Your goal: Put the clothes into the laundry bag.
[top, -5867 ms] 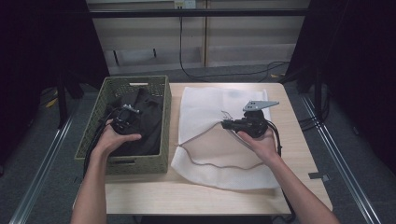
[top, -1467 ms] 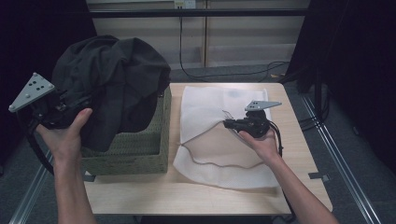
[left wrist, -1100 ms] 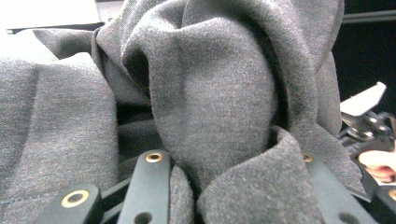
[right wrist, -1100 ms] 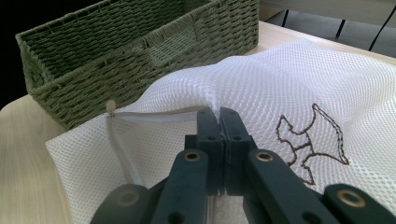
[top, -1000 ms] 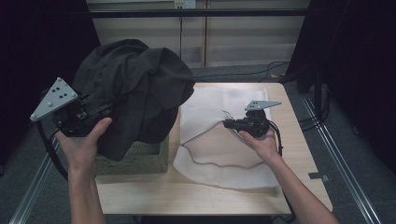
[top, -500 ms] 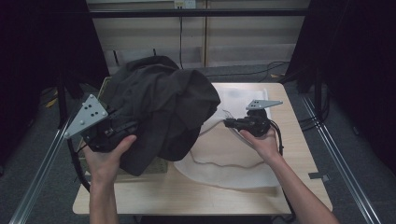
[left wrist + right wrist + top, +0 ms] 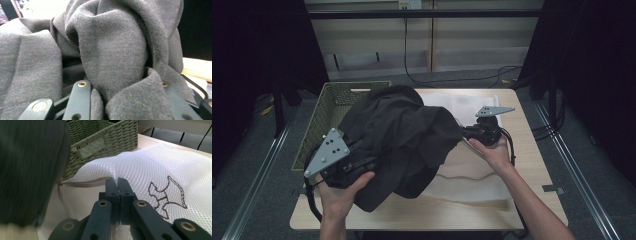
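Garment (image 7: 404, 140) now beside right tool (image 7: 469, 132)

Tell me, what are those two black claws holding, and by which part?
The left gripper clamps a bunched fold of the dark grey fabric garment. The right gripper pinches the upper layer of the white mesh laundry bag at its open edge.

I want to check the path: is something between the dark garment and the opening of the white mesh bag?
Nothing visible blocks it. The dark garment hangs beside the white mesh bag, whose upper layer the right gripper lifts.
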`<state>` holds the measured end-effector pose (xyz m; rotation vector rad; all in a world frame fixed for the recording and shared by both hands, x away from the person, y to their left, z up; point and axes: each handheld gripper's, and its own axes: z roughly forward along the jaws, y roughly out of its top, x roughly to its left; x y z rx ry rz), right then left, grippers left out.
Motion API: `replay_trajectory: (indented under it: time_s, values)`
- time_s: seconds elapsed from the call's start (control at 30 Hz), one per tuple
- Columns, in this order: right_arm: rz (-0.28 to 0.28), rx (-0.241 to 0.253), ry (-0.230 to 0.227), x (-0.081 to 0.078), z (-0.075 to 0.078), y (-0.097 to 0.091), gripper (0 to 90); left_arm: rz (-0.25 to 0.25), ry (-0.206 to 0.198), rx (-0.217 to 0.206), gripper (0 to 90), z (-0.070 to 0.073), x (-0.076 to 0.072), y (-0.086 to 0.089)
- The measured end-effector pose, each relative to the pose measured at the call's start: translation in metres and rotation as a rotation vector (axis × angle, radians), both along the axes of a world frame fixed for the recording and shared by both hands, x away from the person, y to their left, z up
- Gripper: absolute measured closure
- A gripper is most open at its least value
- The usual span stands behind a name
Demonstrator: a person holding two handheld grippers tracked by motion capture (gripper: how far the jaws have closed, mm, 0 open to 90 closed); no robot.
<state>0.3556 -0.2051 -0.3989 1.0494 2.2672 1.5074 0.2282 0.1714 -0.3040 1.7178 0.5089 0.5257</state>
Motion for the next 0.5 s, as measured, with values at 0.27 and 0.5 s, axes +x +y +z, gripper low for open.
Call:
replay_trajectory:
  time_s: [0.27, 0.5]
  values:
    - [0.01, 0.001, 0.005, 0.0, 0.001, 0.003, 88.5, -0.077, 0.011, 0.056, 65.6, -0.01, -0.004, -0.038]
    - [0.016, 0.015, 0.004, -0.001, 0.003, 0.002, 88.5, -0.093, 0.041, 0.113, 65.5, -0.03, 0.005, -0.064]
